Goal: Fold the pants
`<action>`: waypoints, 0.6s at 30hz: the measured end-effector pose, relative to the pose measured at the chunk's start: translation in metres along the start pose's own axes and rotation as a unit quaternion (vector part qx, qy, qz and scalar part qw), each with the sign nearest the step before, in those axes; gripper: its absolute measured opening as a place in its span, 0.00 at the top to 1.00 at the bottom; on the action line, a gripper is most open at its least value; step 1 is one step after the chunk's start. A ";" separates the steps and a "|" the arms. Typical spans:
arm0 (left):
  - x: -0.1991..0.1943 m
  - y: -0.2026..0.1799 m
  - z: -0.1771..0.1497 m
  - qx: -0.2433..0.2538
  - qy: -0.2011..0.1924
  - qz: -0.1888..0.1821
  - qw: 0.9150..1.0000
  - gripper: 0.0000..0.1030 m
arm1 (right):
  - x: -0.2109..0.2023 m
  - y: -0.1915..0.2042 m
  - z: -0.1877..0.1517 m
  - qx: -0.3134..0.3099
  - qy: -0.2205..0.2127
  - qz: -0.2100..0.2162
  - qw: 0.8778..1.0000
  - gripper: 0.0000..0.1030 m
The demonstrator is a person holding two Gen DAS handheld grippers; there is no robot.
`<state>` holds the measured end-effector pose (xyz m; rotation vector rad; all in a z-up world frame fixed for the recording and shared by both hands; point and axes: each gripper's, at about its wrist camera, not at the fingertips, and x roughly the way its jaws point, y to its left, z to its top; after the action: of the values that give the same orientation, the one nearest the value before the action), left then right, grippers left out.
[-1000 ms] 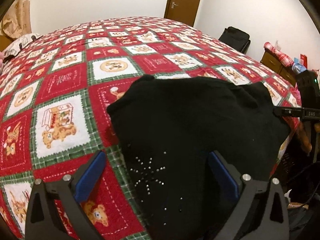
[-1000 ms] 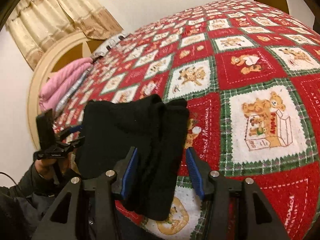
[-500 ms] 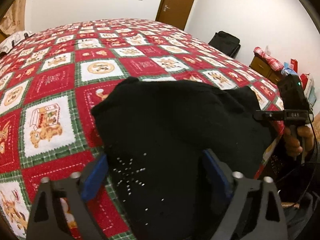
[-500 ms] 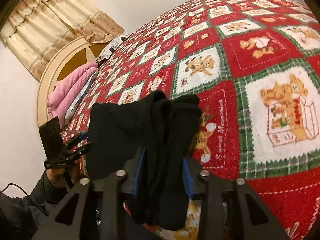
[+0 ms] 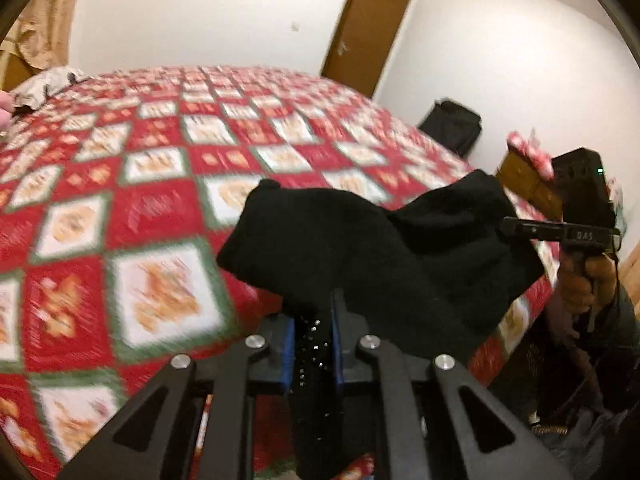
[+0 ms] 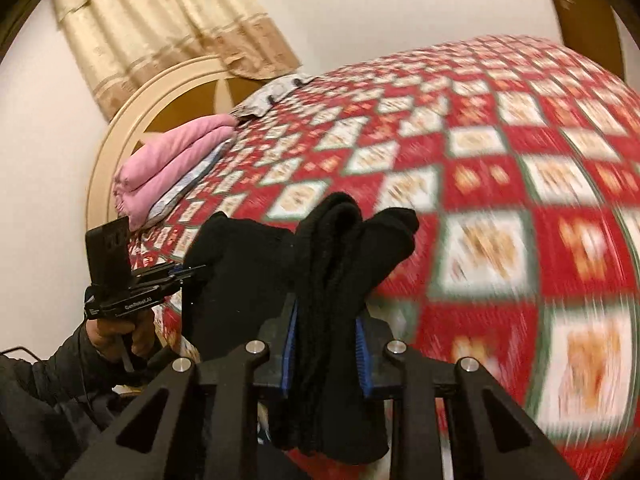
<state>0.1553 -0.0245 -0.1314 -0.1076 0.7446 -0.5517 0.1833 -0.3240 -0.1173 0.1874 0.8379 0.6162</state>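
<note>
Red teddy-bear quilted bed (image 5: 120, 216) below; my left claw (image 5: 314, 340) and right claw (image 6: 326, 344) each clamped the black knit pants (image 5: 360, 248), lifted for folding.

The bed (image 5: 168, 184) lay open across its middle and far side. Black pants (image 5: 360, 248) bunched at its near edge between both claws. Folded pink bedding (image 6: 168, 164) and a pillow (image 6: 276, 92) crowded the headboard (image 6: 120, 128) end.
</note>
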 end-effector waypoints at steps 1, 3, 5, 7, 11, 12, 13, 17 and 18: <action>-0.006 0.006 0.005 -0.004 -0.008 0.005 1.000 0.86 | 0.008 0.005 0.014 -0.011 0.001 0.006 1.000 0.76; -0.021 0.026 0.018 -0.015 -0.027 0.021 0.999 0.86 | 0.030 0.017 0.044 -0.032 0.009 0.019 0.999 0.76; -0.035 0.046 0.028 -0.025 -0.042 0.044 0.998 0.86 | 0.057 0.031 0.074 -0.047 0.018 0.038 0.998 0.76; -0.049 0.071 0.037 -0.033 -0.056 0.069 0.996 0.86 | 0.090 0.049 0.104 -0.065 0.029 0.053 0.996 0.76; -0.069 0.134 0.051 -0.067 -0.068 0.128 0.987 0.86 | 0.162 0.078 0.154 -0.090 0.057 0.083 0.991 0.76; -0.071 0.146 0.051 -0.073 -0.069 0.137 0.985 0.86 | 0.177 0.084 0.162 -0.093 0.063 0.089 0.990 0.76; -0.071 0.156 0.052 -0.077 -0.069 0.146 0.984 0.86 | 0.197 0.091 0.173 -0.101 0.069 0.094 0.988 0.76; -0.057 0.200 0.047 -0.109 -0.054 0.170 0.978 0.86 | 0.259 0.105 0.198 -0.108 0.093 0.099 0.985 0.76; -0.051 0.209 0.044 -0.115 -0.047 0.175 0.977 0.86 | 0.272 0.105 0.201 -0.108 0.098 0.096 0.985 0.76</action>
<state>0.2454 0.1751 -0.1274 -0.2104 0.7139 -0.1217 0.4249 -0.0652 -0.1159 0.0087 0.9422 0.9122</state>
